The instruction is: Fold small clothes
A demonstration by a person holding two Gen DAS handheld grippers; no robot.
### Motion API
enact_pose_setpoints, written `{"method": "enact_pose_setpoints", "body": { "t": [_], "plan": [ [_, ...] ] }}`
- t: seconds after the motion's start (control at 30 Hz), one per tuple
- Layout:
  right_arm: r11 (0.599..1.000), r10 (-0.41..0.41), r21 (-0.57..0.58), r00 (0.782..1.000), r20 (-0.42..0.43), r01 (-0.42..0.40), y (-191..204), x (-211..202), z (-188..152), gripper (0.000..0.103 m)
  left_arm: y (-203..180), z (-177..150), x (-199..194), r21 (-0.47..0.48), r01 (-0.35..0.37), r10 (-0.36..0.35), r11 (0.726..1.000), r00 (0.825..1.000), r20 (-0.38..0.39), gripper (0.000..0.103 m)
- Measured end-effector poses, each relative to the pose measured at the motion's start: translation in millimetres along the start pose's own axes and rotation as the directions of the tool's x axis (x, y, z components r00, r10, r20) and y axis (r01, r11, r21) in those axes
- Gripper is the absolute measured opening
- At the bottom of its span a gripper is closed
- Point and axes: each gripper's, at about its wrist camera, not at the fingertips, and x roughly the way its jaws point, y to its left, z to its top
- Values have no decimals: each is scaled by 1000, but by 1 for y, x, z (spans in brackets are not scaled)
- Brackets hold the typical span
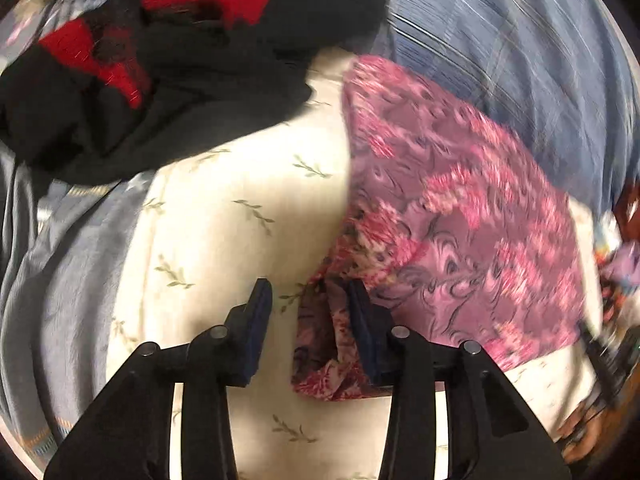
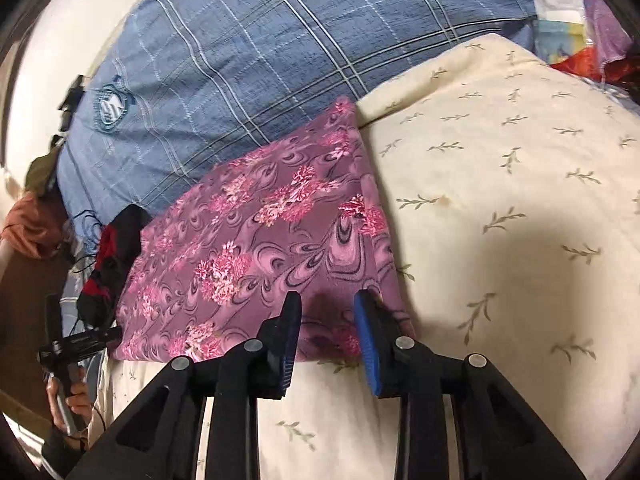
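A cream leaf-print bedsheet (image 2: pixel 500 220) carries a blue plaid quilt (image 2: pixel 248 52) and a black-and-red garment (image 1: pixel 172 68). The folded pink-purple floral cloth (image 2: pixel 260 240) lies flat between quilt and sheet. The left gripper (image 1: pixel 306 300) and the right gripper (image 2: pixel 328 312) stand released over its near edge, gripping nothing.
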Motion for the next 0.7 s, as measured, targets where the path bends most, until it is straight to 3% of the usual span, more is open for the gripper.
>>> {"method": "enact_pose_setpoints", "body": {
  "t": [0.13,0.23,0.33,0.43,0.53,0.6,0.7],
  "plan": [
    [998,-27,-54,1000,5,27,26,-11,-1,35,23,12,-18,-63,46,-45,997,999,29,38],
    [983,7,-186,1000,-8,-8,72,-5,-12,42,29,20,-20,-68,64,-61,996,997,38,38],
    [940,24,-338,998,-58,-43,125,15,-30,42,28,27,-10,-46,81,-82,996,997,-15,41],
    [857,61,-501,989,-134,-121,196,44,-63,44,25,32,4,-45,138,-141,989,986,-85,43],
    [759,56,-633,983,-172,-154,253,69,-95,52,26,44,11,-66,200,-208,978,966,-151,54],
    [705,45,-691,983,-179,-158,279,81,-112,58,25,55,16,-67,211,-220,975,958,-185,54],
    [594,4,-795,989,-148,-121,318,102,-140,65,17,71,24,-30,208,-209,978,949,-235,59]
  ]
}}
